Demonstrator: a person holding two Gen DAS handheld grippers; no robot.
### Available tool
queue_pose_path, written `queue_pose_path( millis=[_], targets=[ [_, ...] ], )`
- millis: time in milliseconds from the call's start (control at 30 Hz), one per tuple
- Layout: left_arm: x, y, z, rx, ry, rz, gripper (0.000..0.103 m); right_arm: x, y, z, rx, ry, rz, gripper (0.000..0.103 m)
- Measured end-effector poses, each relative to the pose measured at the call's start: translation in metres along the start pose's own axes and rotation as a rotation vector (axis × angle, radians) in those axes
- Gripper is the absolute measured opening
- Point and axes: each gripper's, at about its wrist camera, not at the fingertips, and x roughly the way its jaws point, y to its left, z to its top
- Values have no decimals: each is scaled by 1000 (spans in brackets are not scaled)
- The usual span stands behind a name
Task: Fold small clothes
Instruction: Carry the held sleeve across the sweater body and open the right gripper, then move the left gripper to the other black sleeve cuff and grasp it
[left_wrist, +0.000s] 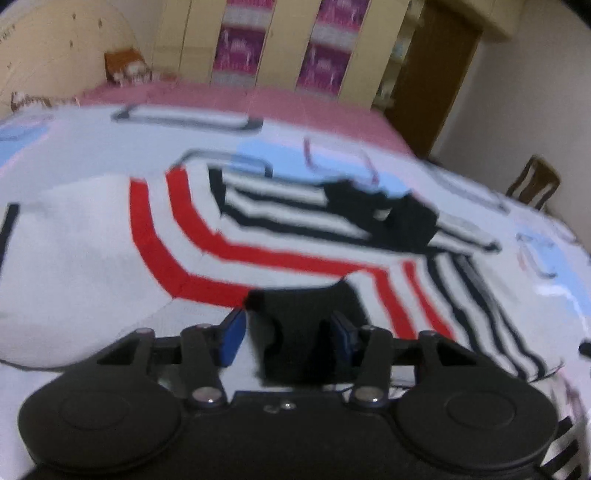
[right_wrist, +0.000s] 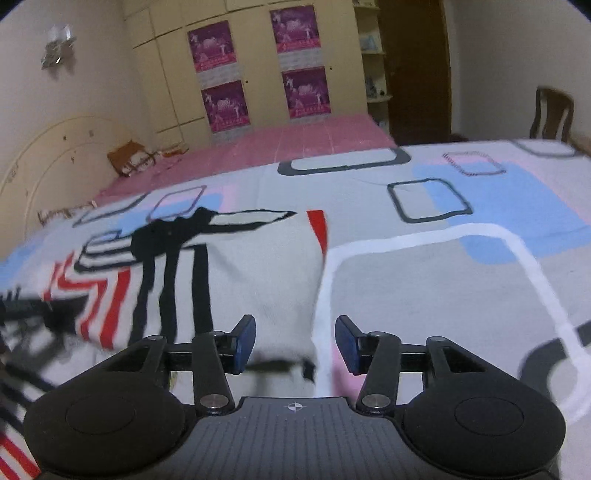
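Observation:
A small white garment with red and black stripes (left_wrist: 258, 240) lies spread on the patterned bedsheet (left_wrist: 74, 140). In the left wrist view my left gripper (left_wrist: 288, 336) is open, its blue pads on either side of a black cuff or hem (left_wrist: 306, 325) of the garment. In the right wrist view my right gripper (right_wrist: 295, 343) is open over the garment's near white edge (right_wrist: 273, 288), with a dark hem corner just below the pads. The left gripper shows blurred at the far left (right_wrist: 29, 310).
The sheet (right_wrist: 443, 288) covers the near half of a bed; a pink cover (right_wrist: 295, 144) lies beyond. A wardrobe with purple posters (right_wrist: 258, 74) stands behind. A wooden chair (right_wrist: 550, 114) and a brown door are at the right. A headboard curves at the left.

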Motion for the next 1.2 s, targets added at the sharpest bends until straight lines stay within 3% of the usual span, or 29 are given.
queue_pose_path(
  millis=[33, 67, 100, 133, 167, 200, 267, 300, 333, 400, 467, 600, 767, 800, 867, 933, 1100, 1200],
  targets=[
    [3, -3, 1, 16, -3, 6, 43, 10, 4, 5, 1, 13, 0, 19],
    [6, -7, 2, 39, -6, 20, 32, 19, 9, 10, -1, 24, 15, 15],
    [6, -10, 2, 54, -22, 30, 5, 29, 14, 12, -9, 36, 33, 14],
    [3, -11, -1, 53, -41, 36, 4, 39, 20, 12, -28, 63, 35, 8],
    [3, -12, -3, 63, -50, 56, 4, 53, 26, 8, -73, 114, -3, 0],
    [2, -13, -7, 75, -60, 72, 4, 64, 26, 3, -103, 145, -52, 0],
    [1, -11, -13, 74, -63, 71, 5, 60, 24, 2, -82, 131, -51, 0],
    [-2, -11, -10, 78, -56, 70, 9, 58, 25, 3, -86, 136, -55, 0],
    [-6, -12, -8, 77, -59, 92, 21, 57, 27, 4, -92, 135, -54, 0],
    [-23, -24, -4, 104, -150, 152, 32, 50, 30, 10, -88, 94, -27, 0],
    [-28, -47, 1, 153, -174, 57, 33, 54, 38, 17, -88, 68, 8, 0],
    [0, -100, 10, 215, -107, -125, 37, 89, 71, 36, -153, 69, 104, 0],
    [41, -108, 13, 220, -35, -106, 38, 130, 83, 45, -255, 121, 165, 0],
    [44, -103, 12, 217, -41, -82, 37, 132, 76, 49, -266, 103, 117, 0],
    [44, -84, 10, 204, -49, -47, 37, 140, 39, 66, -164, 75, -31, 0],
    [44, -76, 8, 190, -55, -59, 38, 151, 11, 78, -130, 74, -175, 0],
    [42, -94, 14, 197, -58, -11, 40, 157, 6, 83, -172, 104, -155, 0],
    [24, -106, 14, 187, -91, -41, 40, 137, 11, 83, -142, 83, -107, 0]
  ],
)
